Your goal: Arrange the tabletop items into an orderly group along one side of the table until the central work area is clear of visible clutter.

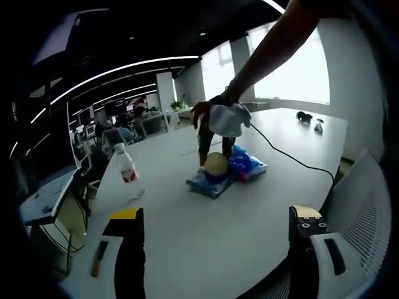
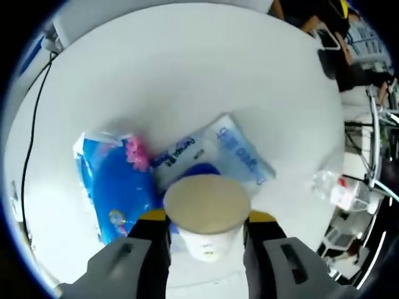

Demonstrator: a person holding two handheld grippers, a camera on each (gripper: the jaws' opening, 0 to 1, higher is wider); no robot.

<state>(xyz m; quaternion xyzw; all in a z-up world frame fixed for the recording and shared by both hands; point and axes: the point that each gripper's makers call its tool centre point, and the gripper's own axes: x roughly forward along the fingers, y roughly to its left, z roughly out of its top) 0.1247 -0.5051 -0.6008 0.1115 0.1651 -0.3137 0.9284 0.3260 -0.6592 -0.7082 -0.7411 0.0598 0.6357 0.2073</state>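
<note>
Right gripper (image 2: pixel 206 227): grey two-jaw tool with yellow-tipped fingers (image 2: pixel 151 216), seen from above in the right gripper view and from across the table in the left gripper view (image 1: pixel 218 146), where a person's arm (image 1: pixel 274 47) reaches down to it. Its jaws stand either side of a white paper cup with a tan lid (image 2: pixel 206 215); the cup sits between the fingers, its walls at or against their inner faces, so the jaws read as closed on it, though the exact contact is hard to make out. Beneath the cup: a pale blue plastic packet with printed lettering (image 2: pixel 218 152), lying flat on the white tabletop (image 2: pixel 187 68), and touching it on one side a bright blue plastic packet with pink markings (image 2: pixel 115 184). In the left gripper view the lidded cup (image 1: pixel 216 164) rests on the same stacked packets (image 1: pixel 240 165) near the table's middle. Left gripper (image 1: pixel 215 249): dark jaws with yellow pads, set well apart, nothing between them, hovering over the table's near edge. Clear plastic bottle with a red label (image 1: pixel 126 165): upright, well apart from the packets, near the table's edge. Black cable (image 1: pixel 293 159): trails across the tabletop past the packets. Grey mesh chair back (image 1: pixel 368 212): beside the table.
</note>
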